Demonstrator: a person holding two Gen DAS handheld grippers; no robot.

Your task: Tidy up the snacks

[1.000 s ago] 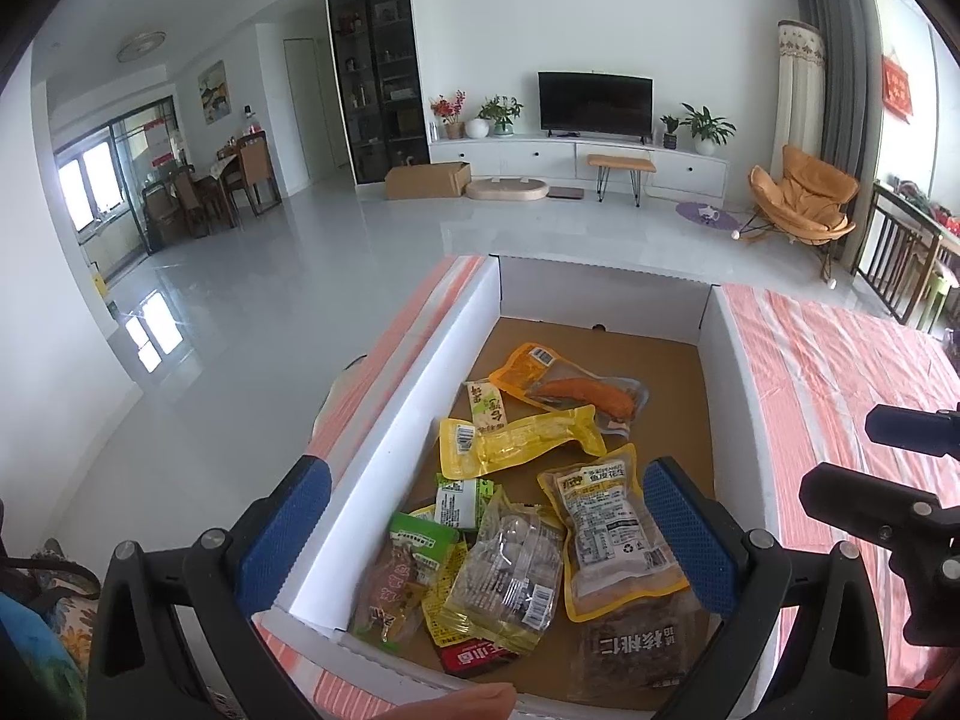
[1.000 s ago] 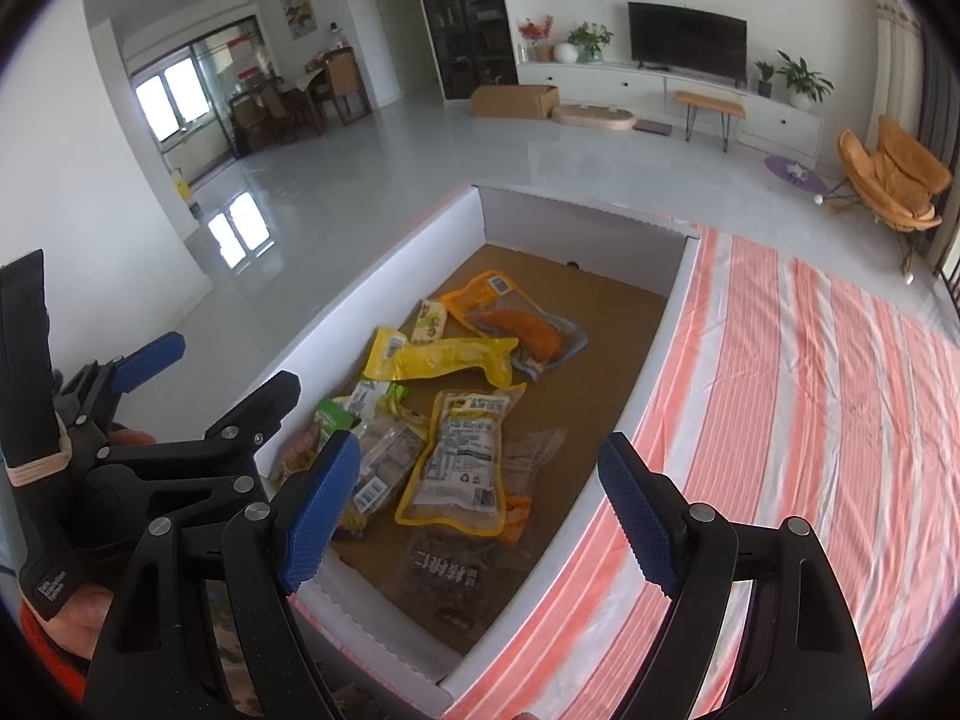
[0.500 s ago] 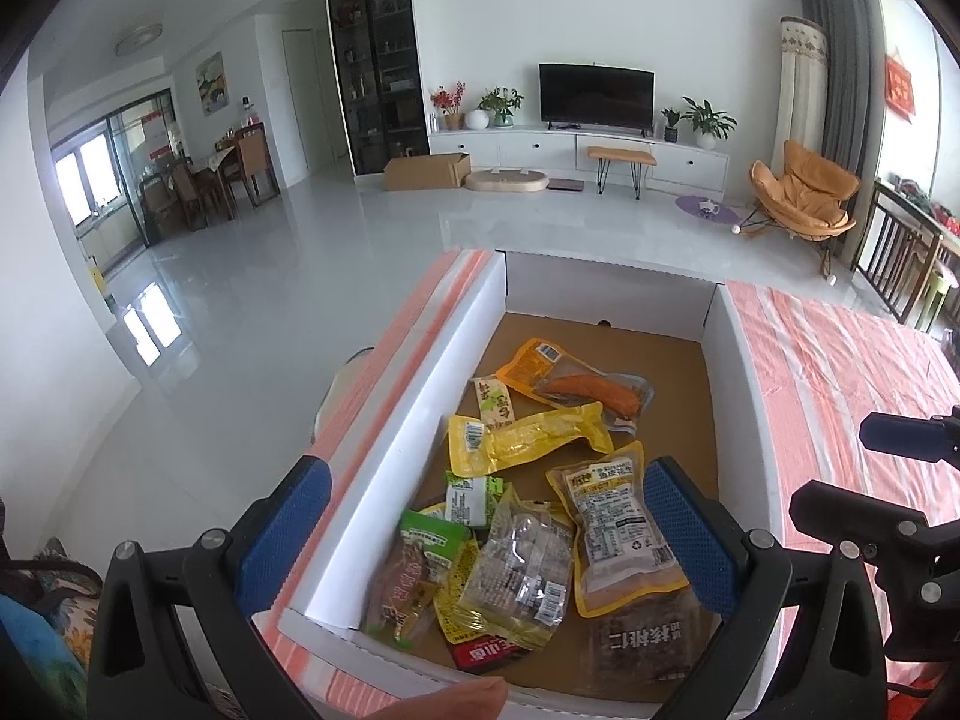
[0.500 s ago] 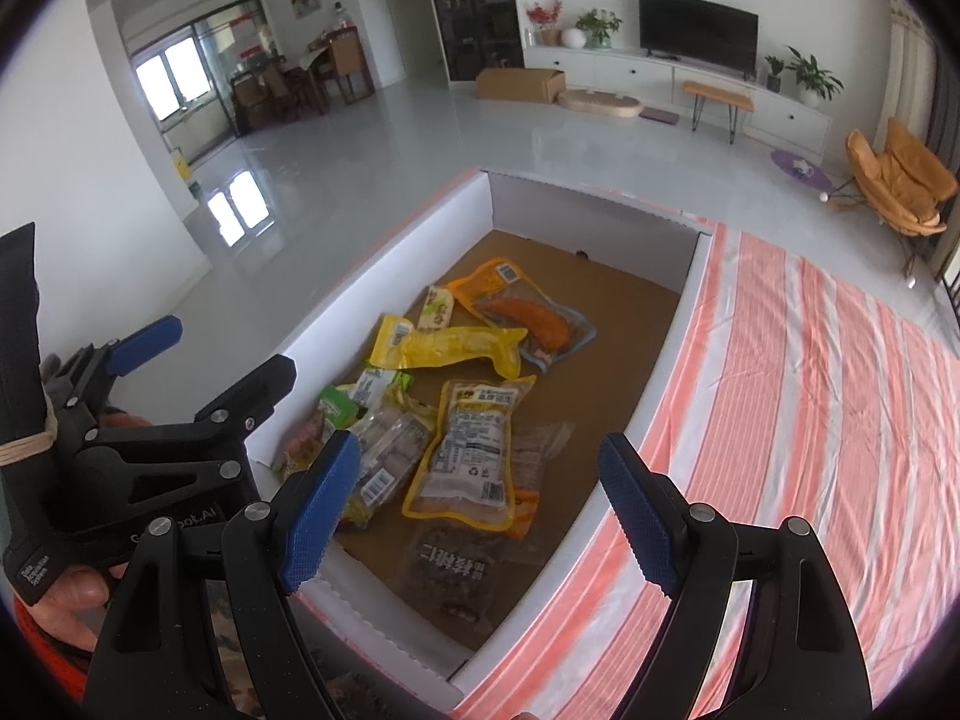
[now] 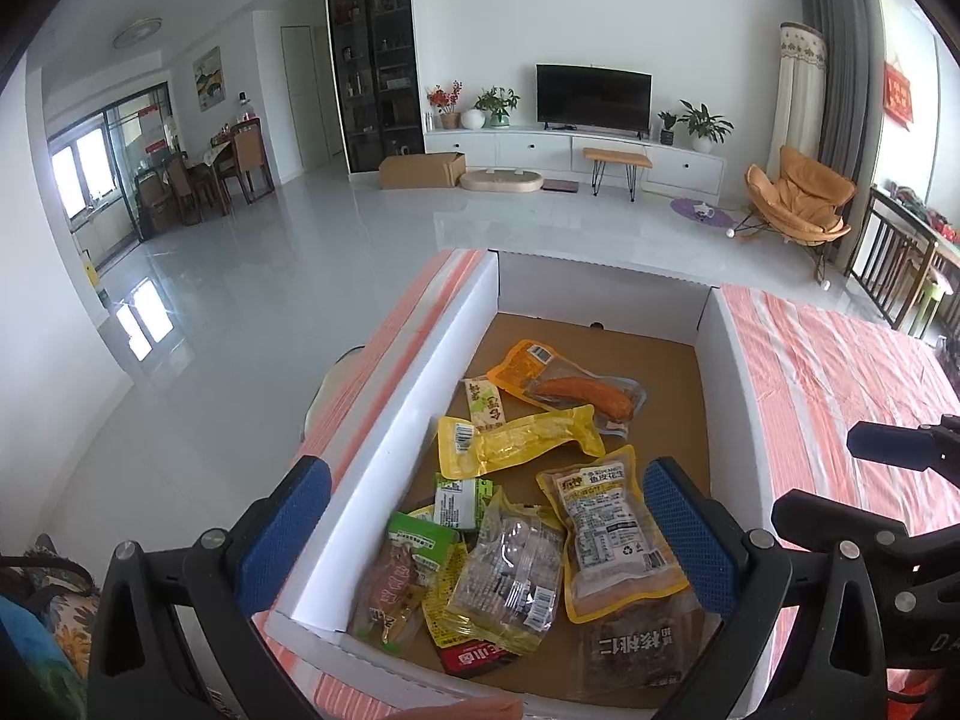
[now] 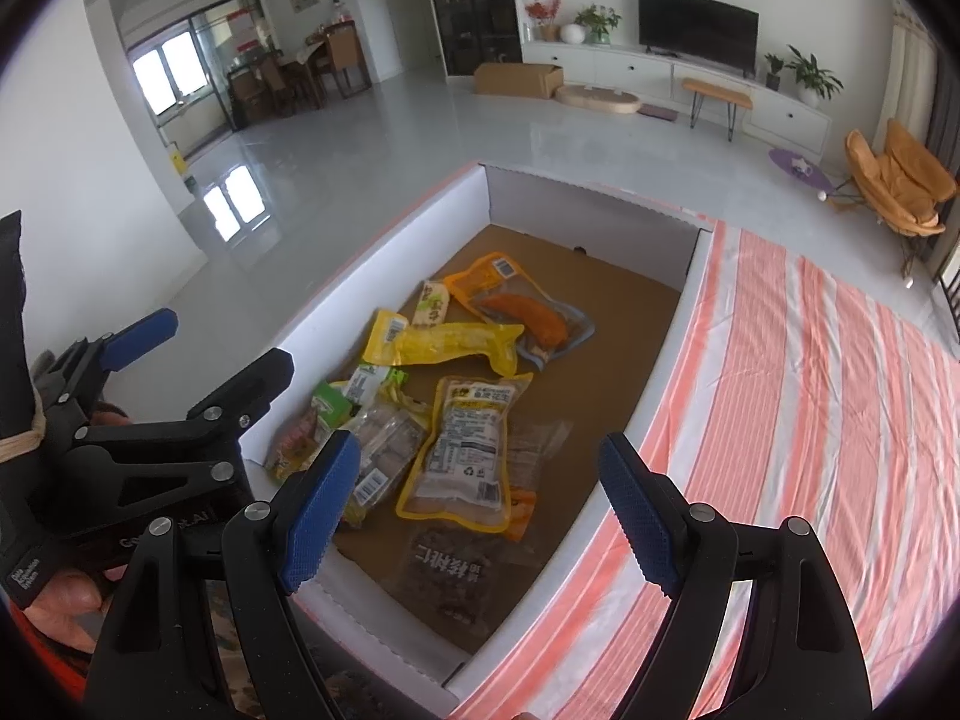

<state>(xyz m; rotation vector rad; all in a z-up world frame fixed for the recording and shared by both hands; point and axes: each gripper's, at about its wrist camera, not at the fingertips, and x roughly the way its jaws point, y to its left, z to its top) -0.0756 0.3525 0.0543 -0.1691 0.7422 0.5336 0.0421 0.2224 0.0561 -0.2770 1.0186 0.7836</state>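
Both left tongs (image 5: 486, 531) and right tongs (image 6: 480, 507) hang spread wide, empty, above the white-walled cardboard box (image 5: 384, 450); plastic snack packets (image 5: 516, 438) cluster toward its 7 o'clock corner

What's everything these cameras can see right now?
Box: one, white walls, brown floor, on the striped cloth.
Snack packets: about ten, mostly yellow, some green, clear and dark, piled in the box's near left part.
Striped cloth: one, orange and white, under and right of the box.
Television: one, black, far wall.
Chair: one, orange, far right.
Left gripper: black, blue pads, open above the packets.
Right gripper: black, blue pads, open.
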